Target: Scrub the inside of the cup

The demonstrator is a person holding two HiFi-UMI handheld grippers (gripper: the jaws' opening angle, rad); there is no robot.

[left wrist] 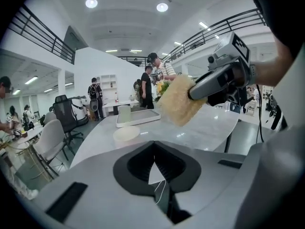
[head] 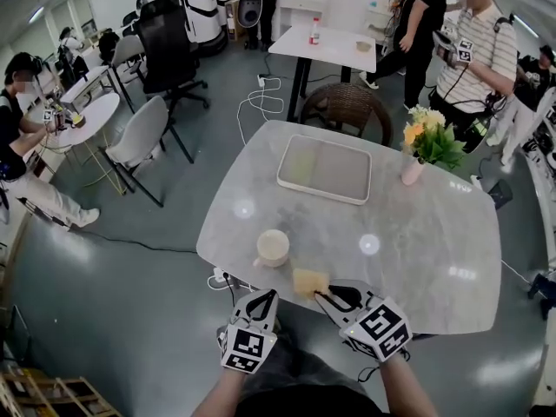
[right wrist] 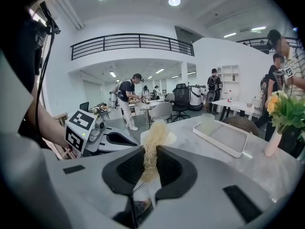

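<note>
Marble tabletop (head: pixel 417 250) fills the middle of a large open office with a grey floor. Nearest, just off its near edge, the left gripper (head: pixel 263 301) has its jaws pressed together with nothing between them. Beside it to the right, the right gripper (head: pixel 326 297) pinches a yellow sponge (head: pixel 309 281) by one edge. Most of the sponge sticks out past the jaw tips over the table's near rim. Just beyond and left of the sponge the cream cup (head: pixel 273 248) stands upright on the table, mouth up, apart from both grippers. Farther in, toward the far side, lies a shallow white tray (head: pixel 324 169). Right of it a small pale vase (head: pixel 412 171) holds yellow flowers. Past the far edge stands a wicker chair (head: pixel 347 107), then a white table (head: pixel 326 46). Several people stand or sit farther off, and office chairs stand to the left.
</note>
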